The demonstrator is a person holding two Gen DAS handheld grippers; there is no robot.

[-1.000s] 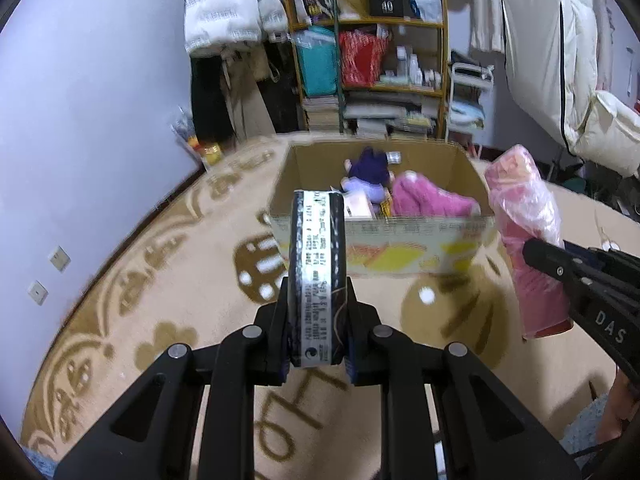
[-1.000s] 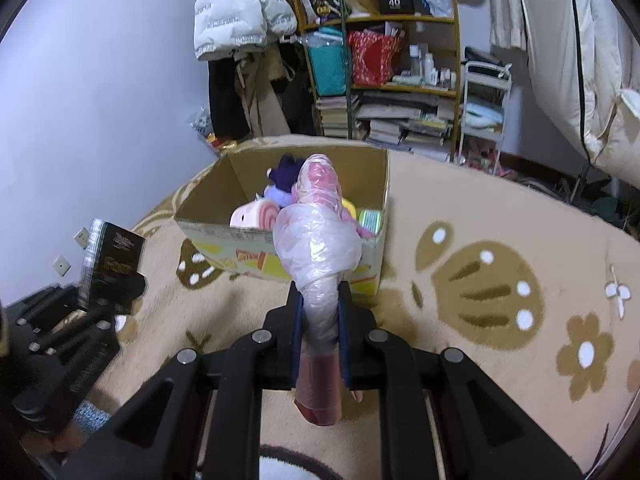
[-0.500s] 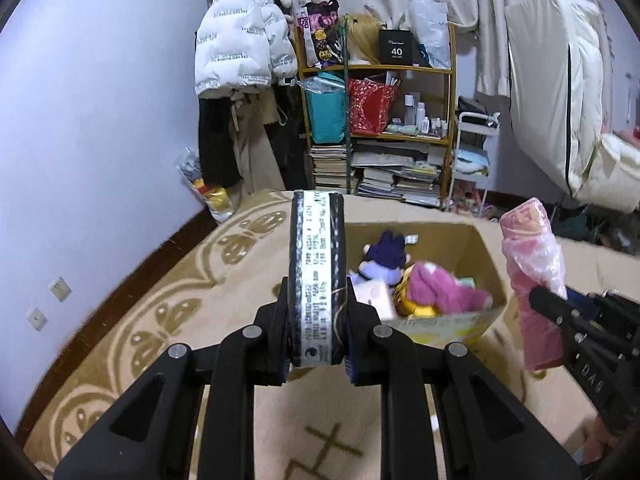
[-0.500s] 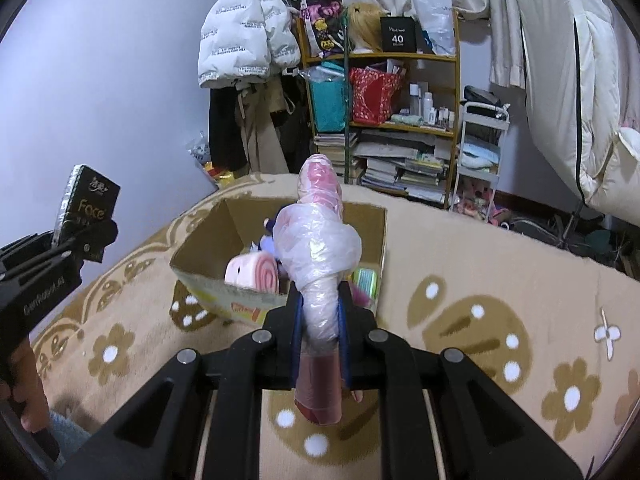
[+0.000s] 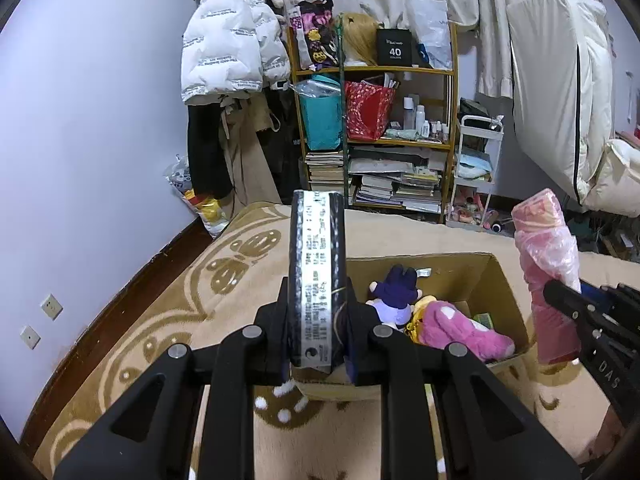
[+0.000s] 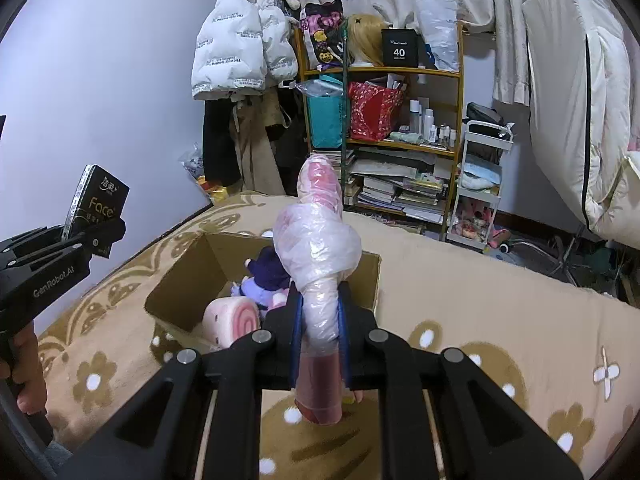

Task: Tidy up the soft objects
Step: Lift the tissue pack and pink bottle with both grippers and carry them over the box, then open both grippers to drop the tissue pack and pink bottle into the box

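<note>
My left gripper (image 5: 316,328) is shut on a black tissue pack (image 5: 317,272), held upright just in front of the open cardboard box (image 5: 496,276). Seen from the right wrist, the same tissue pack (image 6: 98,204) sits at the far left in the left gripper (image 6: 96,236). My right gripper (image 6: 320,332) is shut on a pink roll wrapped in clear plastic (image 6: 318,240), held upright over the near side of the cardboard box (image 6: 180,280). The pink roll (image 5: 546,264) also shows right of the box in the left wrist view. Inside lie a purple plush doll (image 5: 394,292), a pink plush (image 5: 452,328) and a pink swirl cushion (image 6: 236,318).
A beige carpet (image 6: 480,300) with brown flower patterns covers the floor. Behind the box stand a crowded wooden shelf (image 5: 376,132), a white trolley (image 6: 480,184) and hanging coats (image 5: 228,52). A lilac wall (image 5: 80,120) runs along the left. A person's hand (image 6: 24,372) holds the left gripper's handle.
Both grippers have risen and moved toward the box with their loads still held. The box sits lower in both views and more of the shelf and wall shows above it.
</note>
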